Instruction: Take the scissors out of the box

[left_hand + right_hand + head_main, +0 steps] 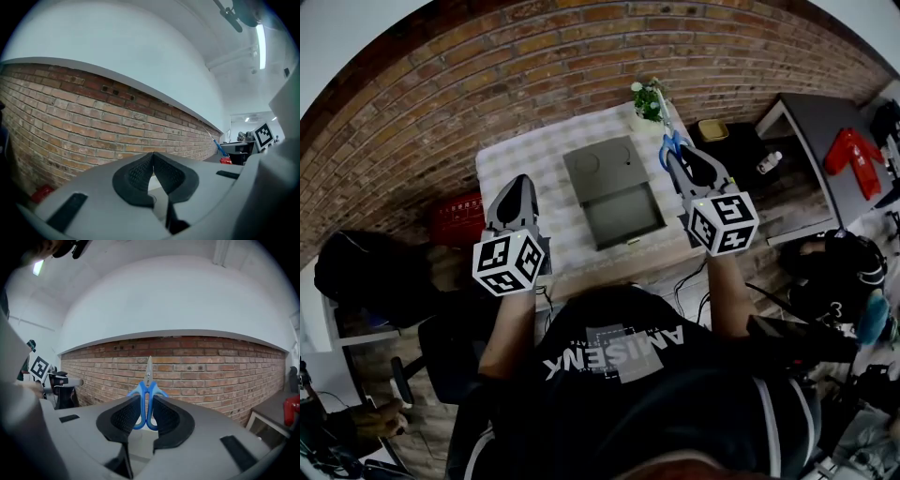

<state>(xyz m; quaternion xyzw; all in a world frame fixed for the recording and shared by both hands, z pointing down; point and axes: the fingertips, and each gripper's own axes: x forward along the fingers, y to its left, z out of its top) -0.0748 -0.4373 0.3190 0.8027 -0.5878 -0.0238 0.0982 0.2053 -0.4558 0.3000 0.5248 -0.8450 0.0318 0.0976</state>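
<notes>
Blue-handled scissors [146, 397] stand blades-up between the pads of my right gripper [146, 414], which is shut on their handles. In the head view the scissors [672, 142] stick out past the right gripper [689, 159], lifted over the table's right side, beside the grey box [612, 192]. The box lies open on the checkered table [530, 155], its lid flat behind it. My left gripper [517, 199] hovers over the table's left edge; in its own view the left gripper [153, 172] has its pads touching with nothing between them, facing a brick wall.
A small potted plant [648, 101] stands at the table's far right corner. A red crate [456, 217] sits on the floor at left. To the right is a dark desk [834, 141] with a red object [853, 150], and a yellow container [712, 129] is nearby.
</notes>
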